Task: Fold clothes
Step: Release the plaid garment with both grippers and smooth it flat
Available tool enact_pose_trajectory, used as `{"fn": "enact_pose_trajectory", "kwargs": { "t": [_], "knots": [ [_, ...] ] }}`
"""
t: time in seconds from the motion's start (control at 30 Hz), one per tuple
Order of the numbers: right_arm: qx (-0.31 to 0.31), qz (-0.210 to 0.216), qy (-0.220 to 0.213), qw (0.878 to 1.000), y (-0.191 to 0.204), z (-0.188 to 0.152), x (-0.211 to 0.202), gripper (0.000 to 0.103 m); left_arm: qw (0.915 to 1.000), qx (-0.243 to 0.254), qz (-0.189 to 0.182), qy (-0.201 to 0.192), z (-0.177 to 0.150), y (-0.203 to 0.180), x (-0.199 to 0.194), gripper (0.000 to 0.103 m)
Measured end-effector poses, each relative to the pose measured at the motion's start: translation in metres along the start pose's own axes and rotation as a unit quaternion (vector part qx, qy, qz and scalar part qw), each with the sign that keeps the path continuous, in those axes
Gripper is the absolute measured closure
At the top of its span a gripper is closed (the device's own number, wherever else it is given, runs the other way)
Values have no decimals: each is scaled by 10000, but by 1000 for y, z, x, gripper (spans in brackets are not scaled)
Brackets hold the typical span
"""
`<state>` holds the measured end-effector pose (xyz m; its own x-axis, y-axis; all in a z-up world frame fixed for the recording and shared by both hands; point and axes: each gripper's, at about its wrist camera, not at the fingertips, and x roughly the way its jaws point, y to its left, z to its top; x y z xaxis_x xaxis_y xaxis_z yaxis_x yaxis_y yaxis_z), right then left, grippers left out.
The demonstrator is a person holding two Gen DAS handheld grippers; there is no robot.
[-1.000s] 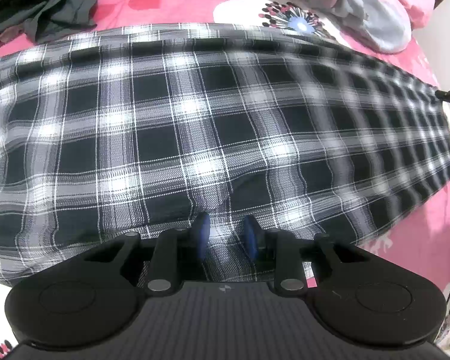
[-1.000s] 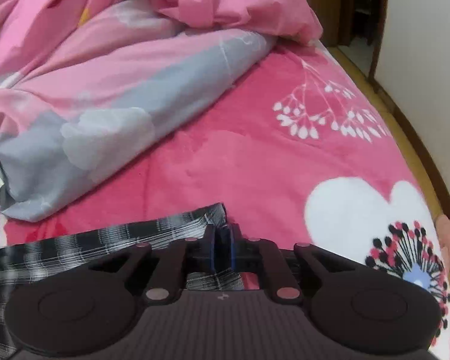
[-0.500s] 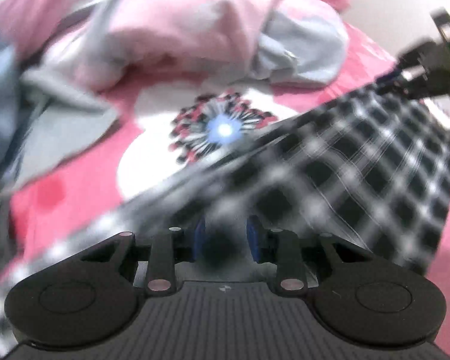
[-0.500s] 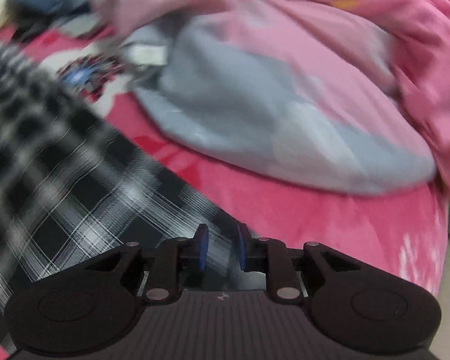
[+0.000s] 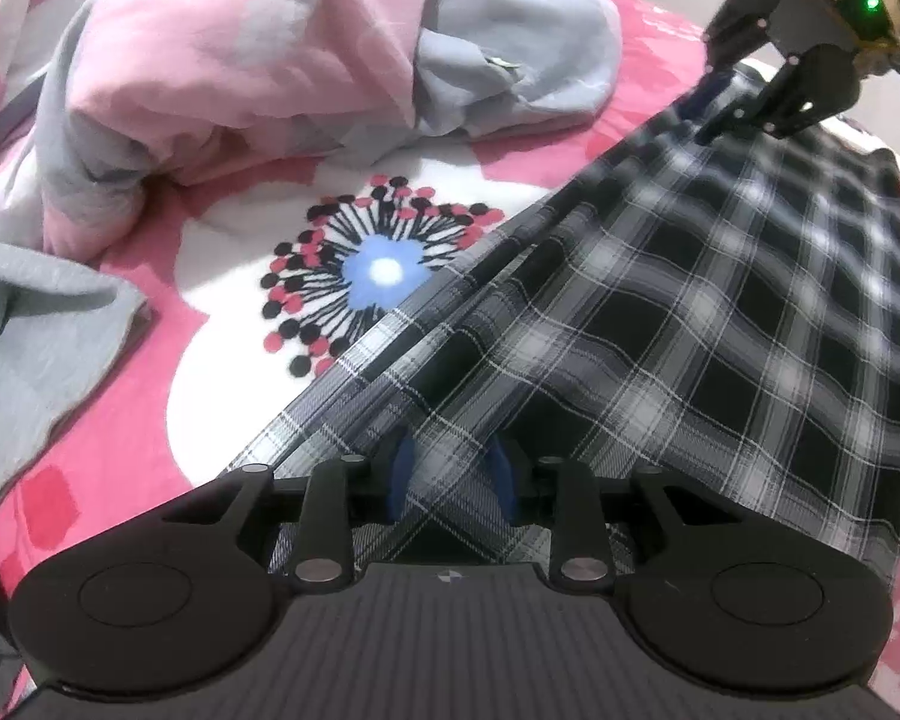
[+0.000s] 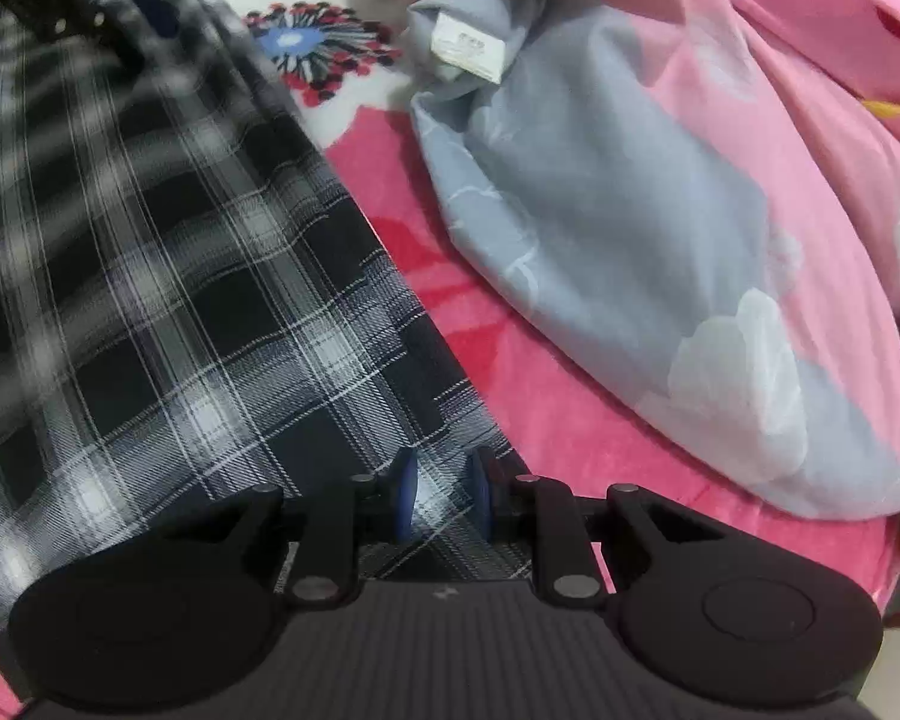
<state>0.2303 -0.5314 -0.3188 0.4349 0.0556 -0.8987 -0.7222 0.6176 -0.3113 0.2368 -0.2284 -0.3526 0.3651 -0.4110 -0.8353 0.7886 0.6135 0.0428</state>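
A black and white plaid garment lies folded on the pink bed sheet; it also shows in the right wrist view. My left gripper stands at its near corner, fingers apart with plaid cloth between them. My right gripper stands at the other corner of the same folded edge, fingers apart around the cloth. The right gripper shows in the left wrist view at the far top right. The left gripper shows at the top left of the right wrist view.
A crumpled pink and grey quilt is heaped beyond the garment, also seen in the right wrist view. A grey cloth lies at the left. A flower print marks the sheet beside the fold.
Both grippers carried the plaid edge across and down, so the garment is folded over. The right fingers, shut a second ago, have opened. The left fingers stand a little wider.
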Motion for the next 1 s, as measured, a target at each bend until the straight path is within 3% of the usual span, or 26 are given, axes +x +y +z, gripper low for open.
{"fn": "enact_pose_trajectory", "kwargs": {
  "t": [0.07,0.1,0.17,0.2,0.27,0.43,0.6,0.7,0.73,0.77,0.87,0.93,1.0],
  "knots": [
    [129,18,-4,9999,-4,2,2,82,10000,61,-18,-52,-1,0,2,82],
    [142,31,7,9999,-4,2,3,82,9999,115,-6,-90,-2,-2,2,90],
    [175,86,28,9998,-5,4,3,90,9996,225,20,-169,-3,-6,1,98],
    [189,105,24,9998,-5,4,1,101,9994,276,57,-211,-4,-8,1,101],
    [253,-59,-116,9996,-4,4,-8,102,9990,309,132,-305,-4,-10,-3,103],
    [537,-439,-475,9965,-9,5,-30,103,9975,219,326,-579,-1,-7,-16,103],
    [673,-550,-318,9957,-15,3,-2,102,9986,131,384,-341,-2,-5,3,103],
    [928,-796,-280,9921,-14,-5,6,86,9989,106,408,-225,-3,-7,9,101],
    [1150,-885,-366,9887,-18,-8,0,73,9987,111,433,-226,-3,-8,9,100],
    [1444,-996,-532,9831,-24,-14,-12,68,9988,53,433,-238,-3,-6,7,96],
    [2668,-1384,-803,9504,-50,-49,-46,66,9979,-208,527,-305,-3,2,-5,81],
    [3383,-1522,-825,9250,-65,-75,-62,67,9966,-413,624,-345,-4,7,-15,80],
    [3725,-1350,-824,9145,-71,-92,-64,69,9953,-604,667,-369,-6,11,-23,79]
  ]
}}
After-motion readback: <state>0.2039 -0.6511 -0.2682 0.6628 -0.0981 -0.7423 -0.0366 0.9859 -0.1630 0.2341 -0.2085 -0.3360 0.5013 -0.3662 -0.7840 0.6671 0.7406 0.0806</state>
